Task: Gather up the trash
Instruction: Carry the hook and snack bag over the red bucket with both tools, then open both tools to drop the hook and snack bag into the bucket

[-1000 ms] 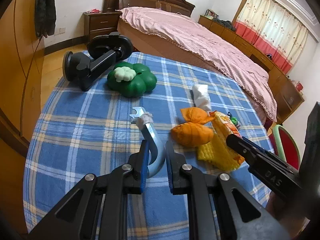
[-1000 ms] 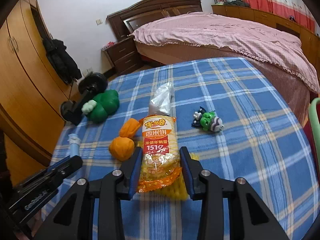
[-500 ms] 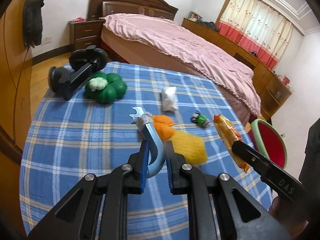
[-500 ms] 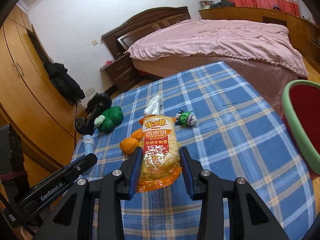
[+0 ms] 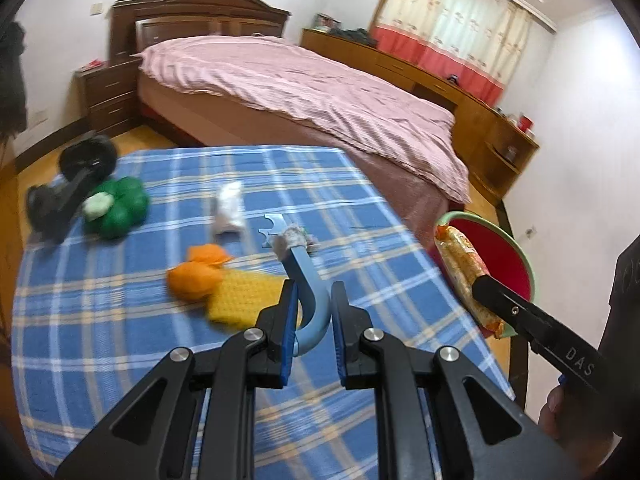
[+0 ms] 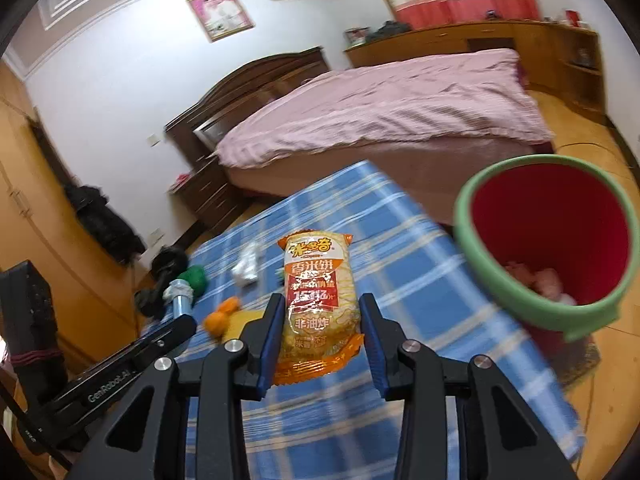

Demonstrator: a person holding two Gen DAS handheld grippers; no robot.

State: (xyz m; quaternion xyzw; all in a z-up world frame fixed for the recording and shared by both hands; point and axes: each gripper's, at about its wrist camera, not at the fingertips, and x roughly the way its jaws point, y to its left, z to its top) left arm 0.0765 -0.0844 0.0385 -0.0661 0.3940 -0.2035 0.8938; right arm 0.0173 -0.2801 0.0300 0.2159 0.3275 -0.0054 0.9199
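Observation:
My left gripper (image 5: 312, 304) is shut on a curved light-blue plastic hook (image 5: 306, 280) with a grey wad at its far end, held above the blue plaid table (image 5: 120, 320). My right gripper (image 6: 320, 312) is shut on an orange rice-cracker packet (image 6: 318, 284), which also shows at the right of the left wrist view as the packet (image 5: 464, 272). A red bin with a green rim (image 6: 548, 236) stands beside the table's right edge, with pinkish scraps in its bottom. On the table lie an orange wrapper (image 5: 196, 276), a yellow mesh piece (image 5: 244, 296) and a white crumpled bag (image 5: 230, 208).
A green flower-shaped toy (image 5: 118, 208) and a black suction mount (image 5: 72, 188) sit at the table's far left. A bed with a pink cover (image 5: 312, 96) lies beyond the table. A wooden wardrobe (image 6: 24, 208) stands at the left. A person's hand (image 5: 560, 404) holds the right gripper.
Both grippers have swung right and risen, each still gripping its item. The red bin has come into fuller view, much nearer the packet. The table items have slid left in both views.

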